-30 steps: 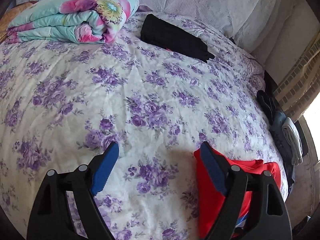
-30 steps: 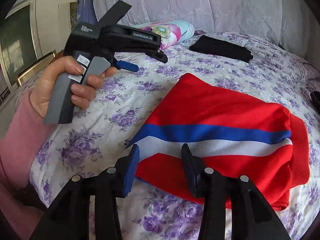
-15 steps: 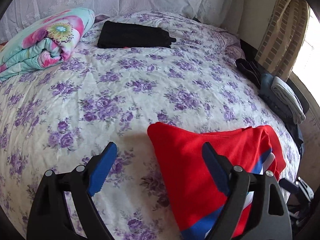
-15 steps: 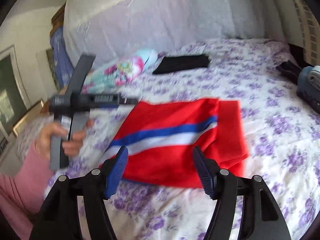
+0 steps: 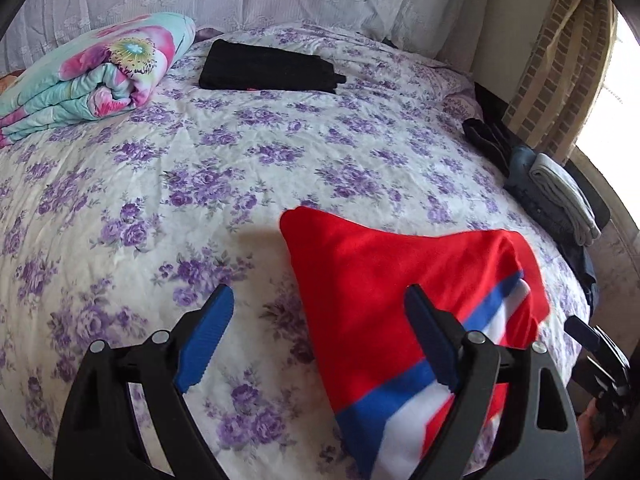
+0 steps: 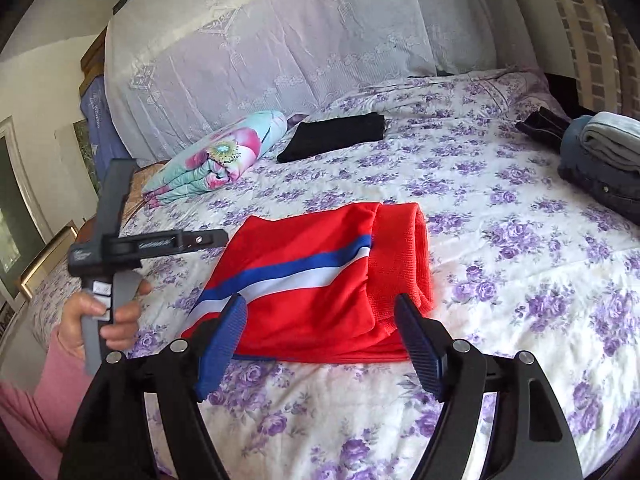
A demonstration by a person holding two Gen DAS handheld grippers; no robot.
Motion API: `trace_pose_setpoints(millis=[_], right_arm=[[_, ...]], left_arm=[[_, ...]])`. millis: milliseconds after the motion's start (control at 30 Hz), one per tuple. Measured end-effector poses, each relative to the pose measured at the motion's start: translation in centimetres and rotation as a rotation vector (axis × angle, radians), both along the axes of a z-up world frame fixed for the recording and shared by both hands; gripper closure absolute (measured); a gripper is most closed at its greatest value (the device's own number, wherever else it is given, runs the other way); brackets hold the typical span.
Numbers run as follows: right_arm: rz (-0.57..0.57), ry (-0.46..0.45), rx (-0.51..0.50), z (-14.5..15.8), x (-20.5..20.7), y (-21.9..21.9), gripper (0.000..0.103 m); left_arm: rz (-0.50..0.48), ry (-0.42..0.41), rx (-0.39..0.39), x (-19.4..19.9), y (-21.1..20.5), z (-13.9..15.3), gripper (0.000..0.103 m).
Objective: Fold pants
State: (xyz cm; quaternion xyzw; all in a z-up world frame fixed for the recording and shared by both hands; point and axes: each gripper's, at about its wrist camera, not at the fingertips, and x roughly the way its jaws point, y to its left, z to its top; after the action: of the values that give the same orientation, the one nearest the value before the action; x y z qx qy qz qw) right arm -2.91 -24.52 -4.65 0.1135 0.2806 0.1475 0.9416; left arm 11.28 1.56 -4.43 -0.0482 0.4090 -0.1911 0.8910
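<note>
Left wrist view: left claw (image 5: 320, 332) is hanging wide open and empty over the bed (image 5: 240, 152); red pants (image 5: 384, 280) are lying folded beneath its right finger, lower edge cut off.

Right wrist view: right claw (image 6: 320, 340), jaws just opening, is holding nothing; snagging the pants' (image 6: 320, 272) near hem could undo the fold.

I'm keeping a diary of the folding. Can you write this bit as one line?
step: release | red pants: folded on bed | left gripper: open, empty | right gripper: just opened, empty
</note>
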Motion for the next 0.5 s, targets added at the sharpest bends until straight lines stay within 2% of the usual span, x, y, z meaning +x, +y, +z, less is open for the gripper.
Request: trace_pose_setpoints(millis=[67,133,233,267,333,433,500], right_arm=[[0.009,0.006,0.019,0.1,0.3,-0.4,0.026],[0.021,0.011,0.043,0.0,0.0,-0.6,0.026],[0.091,-0.03,-0.002,0.3,-1.0,0.9,0.026],[0.13,-0.056,-0.057,0.4,-1.4,2.3,0.026],[0.205,-0.099,-0.173,0.2,-2.0,5.2,0.026],[0.302,-0.172,-0.442,-1.0,-2.6,11.2,0.026],[0.319,-0.212,-0.621,-2.2,-2.5,14.4,0.026]], left_arm=[[-0.033,0.004,-0.019,-1.8,-0.1,-0.1,0.018],[-0.046,0.047,-0.05,-2.7,0.0,-0.6,0.018],[-0.069,0.169,-0.165,-3.3,1.1,-2.0,0.018],[-0.056,0.194,-0.184,-3.4,1.7,-2.2,0.018],[-0.025,0.195,-0.181,-3.7,2.5,-2.2,0.018],[0.009,0.18,-0.15,-3.9,3.3,-1.5,0.018],[0.016,0.184,-0.149,-3.9,3.6,-1.3,0.018]])
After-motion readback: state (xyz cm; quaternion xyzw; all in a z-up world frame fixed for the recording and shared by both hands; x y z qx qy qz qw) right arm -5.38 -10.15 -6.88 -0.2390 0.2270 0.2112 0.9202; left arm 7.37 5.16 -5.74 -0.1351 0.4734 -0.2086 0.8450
